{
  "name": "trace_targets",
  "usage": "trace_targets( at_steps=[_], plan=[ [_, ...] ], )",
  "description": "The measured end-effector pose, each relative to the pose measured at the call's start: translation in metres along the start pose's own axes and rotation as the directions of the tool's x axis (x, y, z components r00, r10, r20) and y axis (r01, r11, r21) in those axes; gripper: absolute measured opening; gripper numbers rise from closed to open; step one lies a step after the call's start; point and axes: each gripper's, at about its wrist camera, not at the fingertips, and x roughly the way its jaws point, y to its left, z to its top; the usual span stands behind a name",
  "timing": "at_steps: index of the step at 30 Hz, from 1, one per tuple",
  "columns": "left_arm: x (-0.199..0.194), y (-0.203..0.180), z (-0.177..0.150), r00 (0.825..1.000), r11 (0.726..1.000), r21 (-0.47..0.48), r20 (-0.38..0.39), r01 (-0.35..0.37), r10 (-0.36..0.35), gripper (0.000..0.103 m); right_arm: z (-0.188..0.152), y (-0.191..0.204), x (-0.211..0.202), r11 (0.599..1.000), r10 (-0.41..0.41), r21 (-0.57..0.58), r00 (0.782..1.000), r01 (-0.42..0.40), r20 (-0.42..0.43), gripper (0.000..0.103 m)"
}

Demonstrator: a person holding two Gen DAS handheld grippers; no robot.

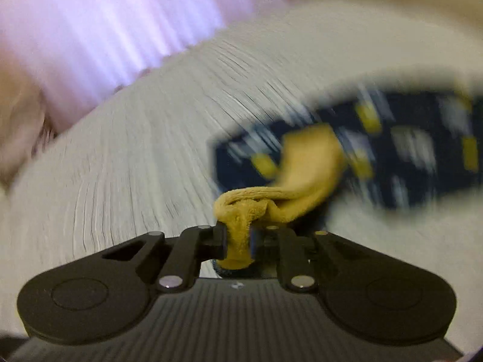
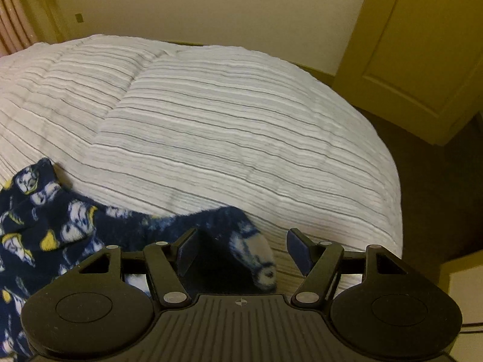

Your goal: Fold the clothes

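My left gripper (image 1: 238, 241) is shut on a mustard-yellow fleece piece (image 1: 305, 166), which bunches between its pads and trails back to the navy patterned fleece garment (image 1: 407, 150). That view is heavily blurred. In the right wrist view the same navy garment (image 2: 60, 229), printed with white and yellow figures, lies on the striped bedspread (image 2: 211, 120) at the lower left. One corner of the garment reaches in between the fingers of my right gripper (image 2: 243, 250), which stands open and does not press on it.
A pink curtain (image 1: 105, 24) hangs beyond the bed at the upper left. A yellow door (image 2: 422, 45) and dark floor (image 2: 422, 196) lie past the bed's right edge. A cream wall (image 2: 211, 3) stands behind the bed.
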Motion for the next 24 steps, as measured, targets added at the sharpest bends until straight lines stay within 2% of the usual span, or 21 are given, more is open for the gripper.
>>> trace_targets(
  at_steps=[2, 4, 5, 8, 9, 10, 11, 13, 14, 16, 20, 22, 24],
  plan=[
    [-0.008, 0.054, 0.023, 0.996, 0.984, -0.166, 0.048, -0.066, 0.075, 0.011, 0.003, 0.006, 0.001, 1.0, 0.005, -0.004, 1.0, -0.005, 0.003, 0.068],
    [-0.013, 0.117, 0.039, 0.978, 0.927, -0.334, 0.057, -0.17, 0.2, 0.012, 0.006, 0.013, 0.002, 1.0, 0.015, -0.011, 1.0, -0.015, 0.006, 0.068],
    [-0.013, 0.146, 0.042, 0.971, 0.891, -0.406, 0.034, -0.203, 0.236, 0.013, 0.008, 0.018, 0.003, 1.0, 0.026, -0.016, 1.0, -0.026, 0.007, 0.068],
    [0.008, 0.198, 0.029, 0.936, 0.824, -0.446, -0.119, -0.348, 0.331, 0.021, 0.008, 0.031, 0.006, 0.997, 0.064, -0.037, 0.998, -0.064, -0.004, 0.068],
    [0.018, 0.201, 0.017, 0.915, 0.827, -0.392, -0.19, -0.404, 0.356, 0.03, 0.007, 0.035, 0.007, 0.996, 0.079, -0.047, 0.997, -0.079, -0.01, 0.068],
    [0.028, 0.204, 0.004, 0.886, 0.828, -0.328, -0.26, -0.454, 0.383, 0.035, 0.006, 0.038, 0.008, 0.994, 0.094, -0.057, 0.995, -0.095, -0.018, 0.068],
    [0.036, 0.198, -0.011, 0.847, 0.825, -0.245, -0.316, -0.509, 0.428, 0.038, 0.004, 0.042, 0.009, 0.992, 0.108, -0.07, 0.994, -0.109, -0.027, 0.068],
    [0.051, 0.185, -0.043, 0.748, 0.801, -0.065, -0.408, -0.595, 0.523, 0.039, 0.0, 0.046, 0.007, 0.986, 0.117, -0.114, 0.992, -0.121, -0.037, 0.068],
    [0.05, 0.18, -0.058, 0.742, 0.807, -0.054, -0.433, -0.589, 0.512, 0.039, -0.001, 0.046, 0.004, 0.982, 0.128, -0.138, 0.991, -0.131, -0.034, 0.068],
    [0.034, 0.175, -0.083, 0.758, 0.808, -0.146, -0.471, -0.571, 0.451, 0.039, -0.002, 0.043, -0.001, 0.972, 0.16, -0.169, 0.987, -0.161, -0.022, 0.068],
    [-0.015, 0.162, -0.119, 0.804, 0.748, -0.376, -0.484, -0.547, 0.344, 0.039, 0.003, 0.034, -0.012, 0.956, 0.231, -0.195, 0.972, -0.22, 0.033, 0.068],
    [-0.041, 0.144, -0.126, 0.843, 0.73, -0.469, -0.46, -0.497, 0.278, 0.039, 0.01, 0.036, -0.015, 0.939, 0.277, -0.237, 0.956, -0.249, 0.091, 0.068],
    [-0.062, 0.116, -0.117, 0.883, 0.733, -0.527, -0.413, -0.431, 0.222, 0.039, 0.019, 0.042, -0.017, 0.916, 0.325, -0.283, 0.939, -0.284, 0.11, 0.068]
  ],
)
